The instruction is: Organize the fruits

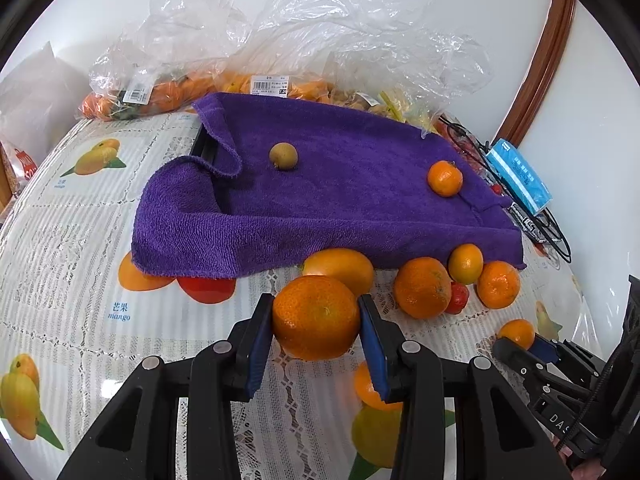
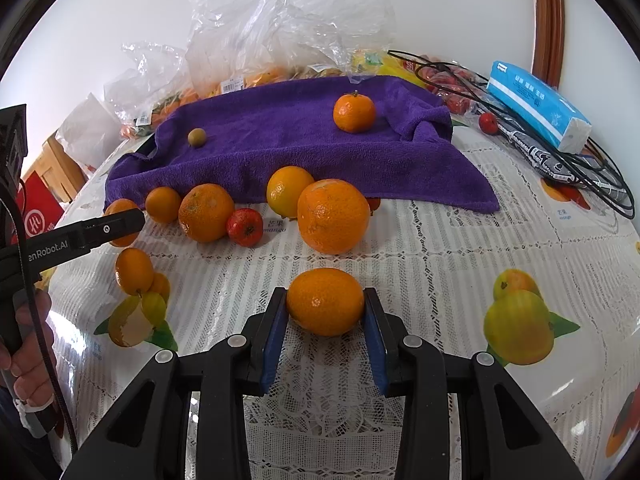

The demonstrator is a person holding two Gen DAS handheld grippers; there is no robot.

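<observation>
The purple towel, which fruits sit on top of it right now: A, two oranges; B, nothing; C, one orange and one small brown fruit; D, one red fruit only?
C: on the purple towel rest one orange and one small brown fruit.

A towel (image 2: pixel 304 148) lies across the back of the bench (image 2: pixel 440 248), with a mandarin (image 2: pixel 354 112) on its right part and a small round fruit (image 2: pixel 197 137) on its left. Loose oranges (image 2: pixel 333 216) crowd along its front edge. Plastic bags (image 2: pixel 256 36) sit behind it, a tissue pack (image 2: pixel 536 104) to its right.
</observation>
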